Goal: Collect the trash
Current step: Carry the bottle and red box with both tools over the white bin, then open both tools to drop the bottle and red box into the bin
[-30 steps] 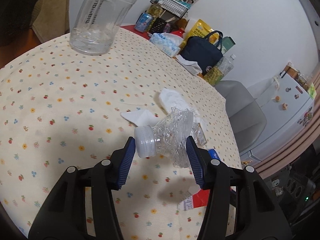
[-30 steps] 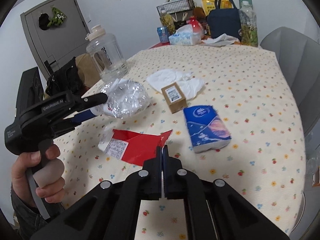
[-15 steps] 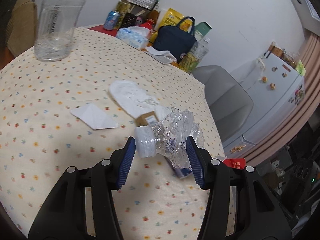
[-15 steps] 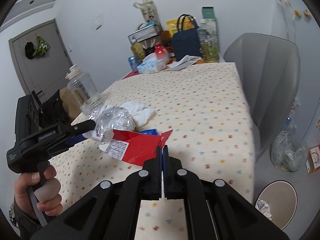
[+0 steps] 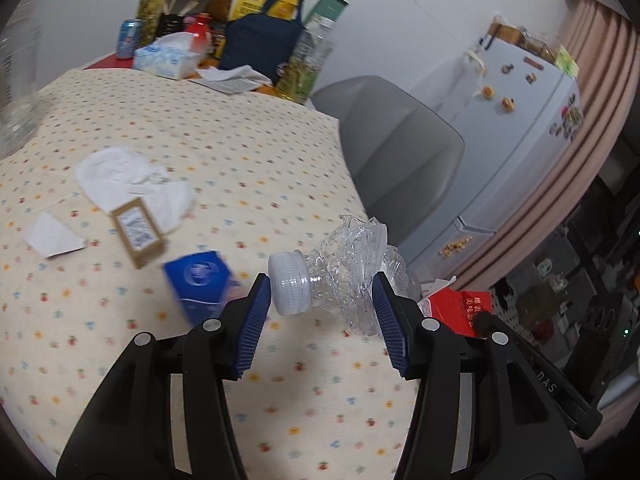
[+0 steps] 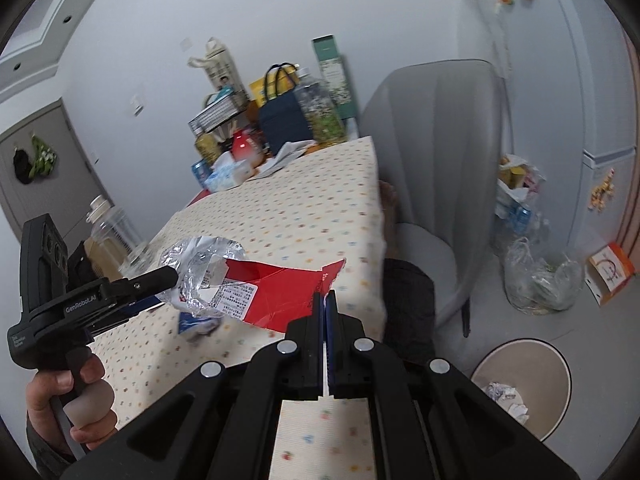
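Observation:
My left gripper (image 5: 320, 298) is shut on a crushed clear plastic bottle (image 5: 352, 280) with a white cap, held above the table's right side. The same bottle (image 6: 200, 276) shows in the right wrist view, beside the left gripper (image 6: 160, 280) held by a hand. My right gripper (image 6: 325, 300) is shut on a torn red carton (image 6: 276, 300) with a white label, pinching its right corner. The carton (image 5: 456, 308) also pokes out right of the bottle in the left wrist view. A round beige trash bin (image 6: 524, 384) with crumpled paper inside stands on the floor at lower right.
On the dotted tablecloth (image 5: 240, 152) lie white tissues (image 5: 132, 184), a small brown box (image 5: 136, 232), a blue tissue pack (image 5: 200, 284) and a folded paper (image 5: 52, 236). A grey chair (image 6: 432, 152), a fridge (image 5: 520, 128) and a clear bag (image 6: 540, 276) stand past the table edge.
Both grippers have swung right with their loads, from over the table's middle toward its right edge. The carton is lifted off the cloth; the chair, floor and bin have come into view.

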### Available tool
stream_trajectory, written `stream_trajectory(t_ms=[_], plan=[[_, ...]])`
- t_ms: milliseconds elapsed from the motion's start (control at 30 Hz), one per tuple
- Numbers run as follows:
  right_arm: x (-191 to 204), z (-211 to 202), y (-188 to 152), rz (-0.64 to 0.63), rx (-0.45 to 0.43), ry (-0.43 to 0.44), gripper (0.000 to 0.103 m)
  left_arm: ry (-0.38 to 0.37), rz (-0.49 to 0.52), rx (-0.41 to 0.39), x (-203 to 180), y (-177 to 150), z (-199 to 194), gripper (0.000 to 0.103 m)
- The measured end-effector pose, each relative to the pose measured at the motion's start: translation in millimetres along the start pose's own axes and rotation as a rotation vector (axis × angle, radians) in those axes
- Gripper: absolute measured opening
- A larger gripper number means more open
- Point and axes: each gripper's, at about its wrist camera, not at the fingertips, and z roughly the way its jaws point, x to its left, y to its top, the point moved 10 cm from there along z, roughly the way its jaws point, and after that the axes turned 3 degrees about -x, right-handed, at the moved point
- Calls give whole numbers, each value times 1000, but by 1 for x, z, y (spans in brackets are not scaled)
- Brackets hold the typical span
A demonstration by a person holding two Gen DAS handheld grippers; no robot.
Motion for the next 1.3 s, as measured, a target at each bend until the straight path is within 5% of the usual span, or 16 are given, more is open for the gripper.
stream_trajectory(t_ms=[467,1033,1133,1167,1200,1300], plan=[[-115,-25,-6,155,-39,-111,2,-84,160,121,-113,-29,69,52],[-253,-55,-36,338,-73,-273,3,-72,279,214,-186,-61,134,52],[-276,-38,-55,368,-13,-286,15,-72,298,231,-196,-68,142,52],[-282,-32,-63,384,10,-287,29,-68,306,235,-197,-70,144,52],[-289,-28,-70,403,30,-298,60,-63,318,238,-200,-72,146,52],[-303,-31,-81,410,25,-339,66,-62,335,245,-205,-76,150,52]])
